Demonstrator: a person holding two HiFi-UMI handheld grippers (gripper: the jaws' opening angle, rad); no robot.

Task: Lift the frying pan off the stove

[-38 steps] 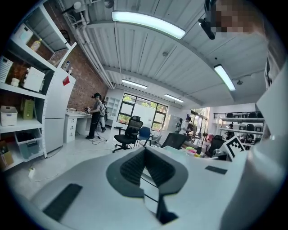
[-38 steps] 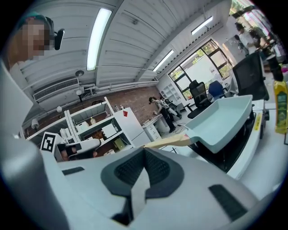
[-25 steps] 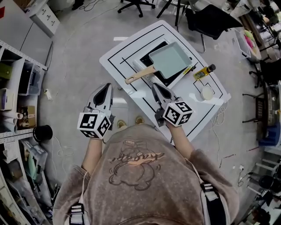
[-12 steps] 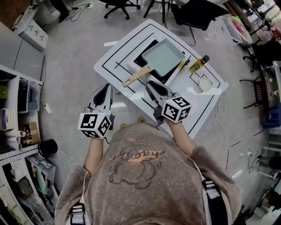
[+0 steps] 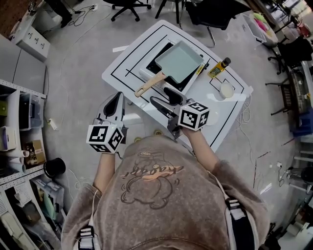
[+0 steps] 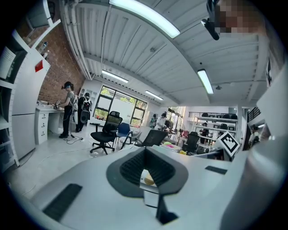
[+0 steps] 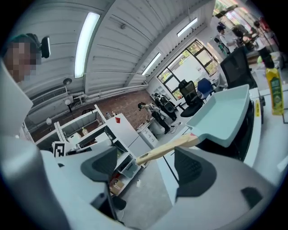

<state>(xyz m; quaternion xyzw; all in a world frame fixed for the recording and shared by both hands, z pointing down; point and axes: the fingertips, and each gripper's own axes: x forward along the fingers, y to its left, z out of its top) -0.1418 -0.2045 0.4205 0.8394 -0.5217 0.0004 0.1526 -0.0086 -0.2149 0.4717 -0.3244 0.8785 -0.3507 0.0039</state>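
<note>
A pale green rectangular frying pan with a wooden handle sits on the black stove on the white table. My right gripper hovers just short of the handle's free end, its jaws opening with nothing touching the pads. In the right gripper view the handle runs across just beyond the right gripper, with the pan behind it. My left gripper is shut and empty, held off the table's left edge over the floor. In its own view the left gripper faces the room.
A yellow bottle and a small white round dish stand on the table right of the stove. Storage shelves line the left side. Office chairs stand beyond the table's far edge.
My right gripper has moved forward and left toward the handle's end, and its jaws have gone from shut to spread apart. The left gripper has stayed put.
</note>
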